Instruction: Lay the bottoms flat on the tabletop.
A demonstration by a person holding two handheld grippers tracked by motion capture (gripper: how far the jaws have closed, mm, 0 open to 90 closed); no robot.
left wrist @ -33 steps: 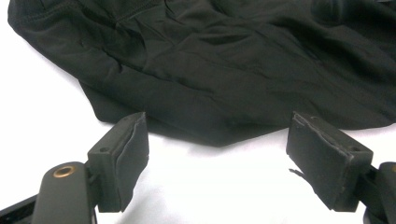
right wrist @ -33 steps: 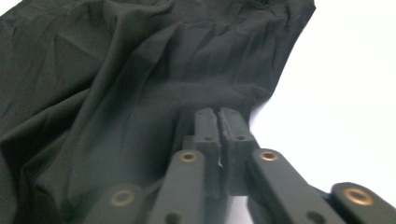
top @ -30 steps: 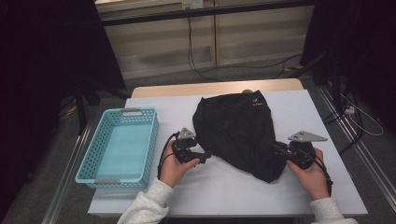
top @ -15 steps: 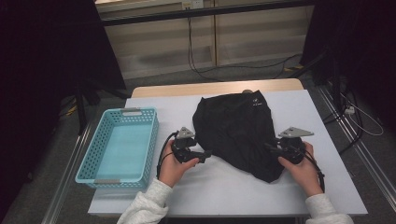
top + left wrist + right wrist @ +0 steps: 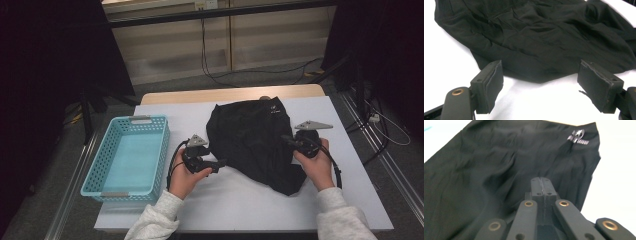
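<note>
Black garment [image 5: 252, 137] lies mid-frame on the desk [image 5: 235, 200]. Left tongs [image 5: 219, 163] gape wide at its left edge, holding nothing. Right tongs [image 5: 286, 139] have just clamped together at its right edge, nothing visibly pinched.

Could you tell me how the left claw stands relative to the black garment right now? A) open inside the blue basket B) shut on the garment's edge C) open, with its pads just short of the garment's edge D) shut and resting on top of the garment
C: in the left gripper view the left claw has its pads spread wide on the white table, just short of the black garment.
</note>
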